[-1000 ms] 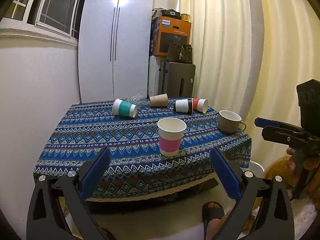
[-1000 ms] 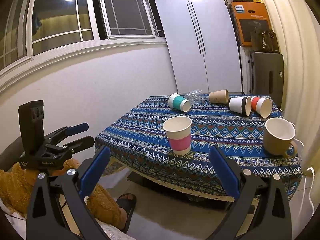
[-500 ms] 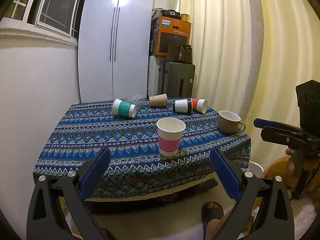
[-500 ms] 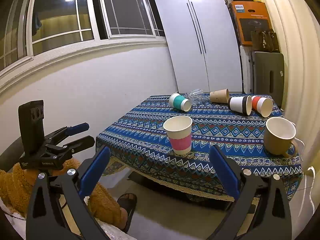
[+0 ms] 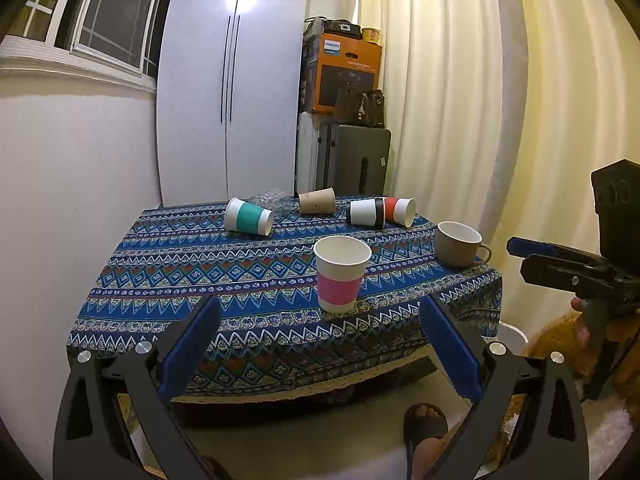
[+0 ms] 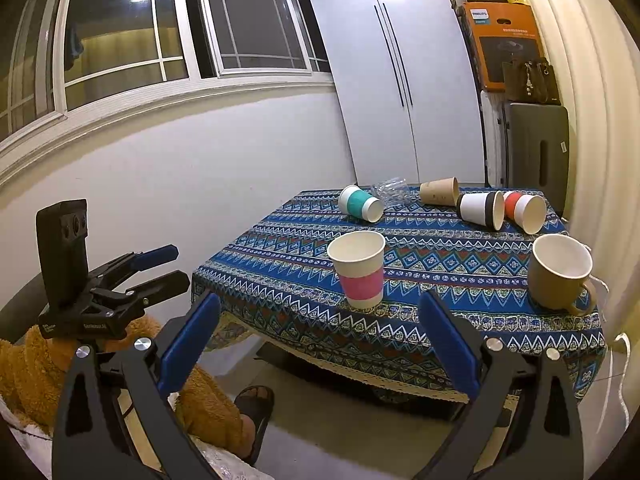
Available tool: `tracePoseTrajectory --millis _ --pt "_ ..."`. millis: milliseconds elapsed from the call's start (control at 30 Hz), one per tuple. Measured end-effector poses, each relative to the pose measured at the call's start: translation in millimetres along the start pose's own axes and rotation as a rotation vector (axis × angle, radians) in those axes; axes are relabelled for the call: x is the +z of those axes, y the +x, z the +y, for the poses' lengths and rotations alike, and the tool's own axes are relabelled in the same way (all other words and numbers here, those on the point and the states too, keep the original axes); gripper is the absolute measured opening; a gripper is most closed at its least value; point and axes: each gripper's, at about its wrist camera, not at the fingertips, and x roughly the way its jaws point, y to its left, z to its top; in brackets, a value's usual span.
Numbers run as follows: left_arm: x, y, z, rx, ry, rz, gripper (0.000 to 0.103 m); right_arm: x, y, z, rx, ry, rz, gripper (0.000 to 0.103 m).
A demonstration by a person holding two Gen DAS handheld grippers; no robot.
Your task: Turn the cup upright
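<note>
A pink-banded paper cup (image 5: 341, 276) stands upright near the table's front edge; it also shows in the right wrist view (image 6: 359, 268). A brown mug (image 5: 458, 244) (image 6: 560, 272) stands upright at the right. Lying on their sides at the back are a teal-banded cup (image 5: 248, 217) (image 6: 360, 203), a brown paper cup (image 5: 317, 201) (image 6: 439, 191), a black-banded cup (image 5: 366, 213) (image 6: 480, 209) and a red-banded cup (image 5: 399, 211) (image 6: 524, 209). My left gripper (image 5: 320, 320) (image 6: 172, 264) is open and empty, short of the table. My right gripper (image 6: 318, 316) (image 5: 516, 256) is open and empty too.
The table wears a blue patterned cloth (image 5: 200, 272). A crumpled clear plastic item (image 6: 390, 192) lies at the back. A white wardrobe (image 5: 228, 88), stacked boxes (image 5: 344, 72) and curtains (image 5: 460, 100) stand behind. A sandalled foot (image 5: 424, 424) is on the floor below.
Both grippers have drifted very slightly; the cups have not moved. Both stay open and empty.
</note>
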Motion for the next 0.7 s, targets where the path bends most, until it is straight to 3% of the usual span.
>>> tracePoseTrajectory --millis 700 --pt "-0.9 -0.3 -5.1 -0.010 0.016 0.004 0.097 -0.5 1.2 -0.8 -0.004 0.003 0.003 0.098"
